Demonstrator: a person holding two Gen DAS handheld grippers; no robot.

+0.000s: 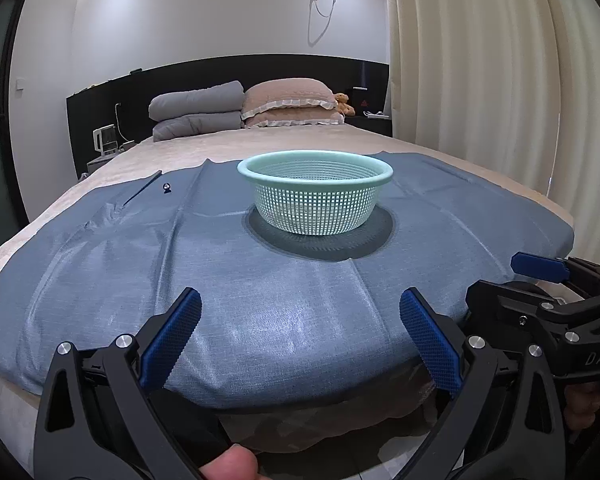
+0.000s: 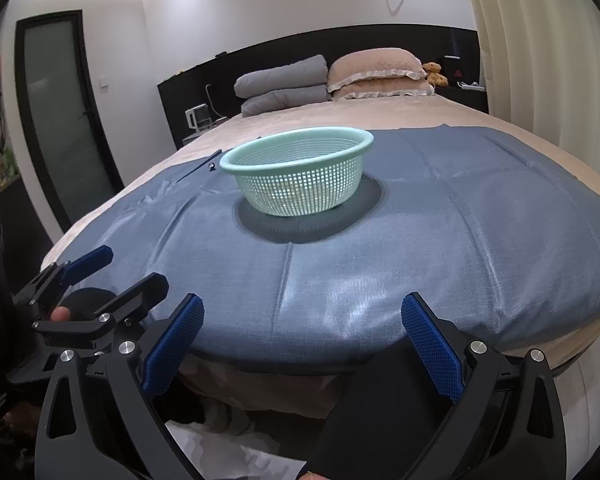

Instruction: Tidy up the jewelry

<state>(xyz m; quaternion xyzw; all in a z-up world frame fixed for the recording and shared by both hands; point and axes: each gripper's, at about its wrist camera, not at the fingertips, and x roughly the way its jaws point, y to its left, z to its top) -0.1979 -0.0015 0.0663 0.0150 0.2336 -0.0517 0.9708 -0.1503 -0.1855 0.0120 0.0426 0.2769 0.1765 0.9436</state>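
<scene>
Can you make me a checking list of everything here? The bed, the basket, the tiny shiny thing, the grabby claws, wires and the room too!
Surface: blue cloth spread over the foot of a beige bed, creased.
Job's things: green mesh basket upright mid-cloth, nothing visible inside; small shiny ring-like piece to its left; thin dark stick beside that, too small to identify.
Clutter: nothing seen on the cloth.
Grippers: left gripper and right gripper both open, empty, at the near cloth edge.
Cables: white cord hanging from a wall socket.
Surroundings: grey folded quilt, pink pillows, teddy, curtains, glass door.
</scene>
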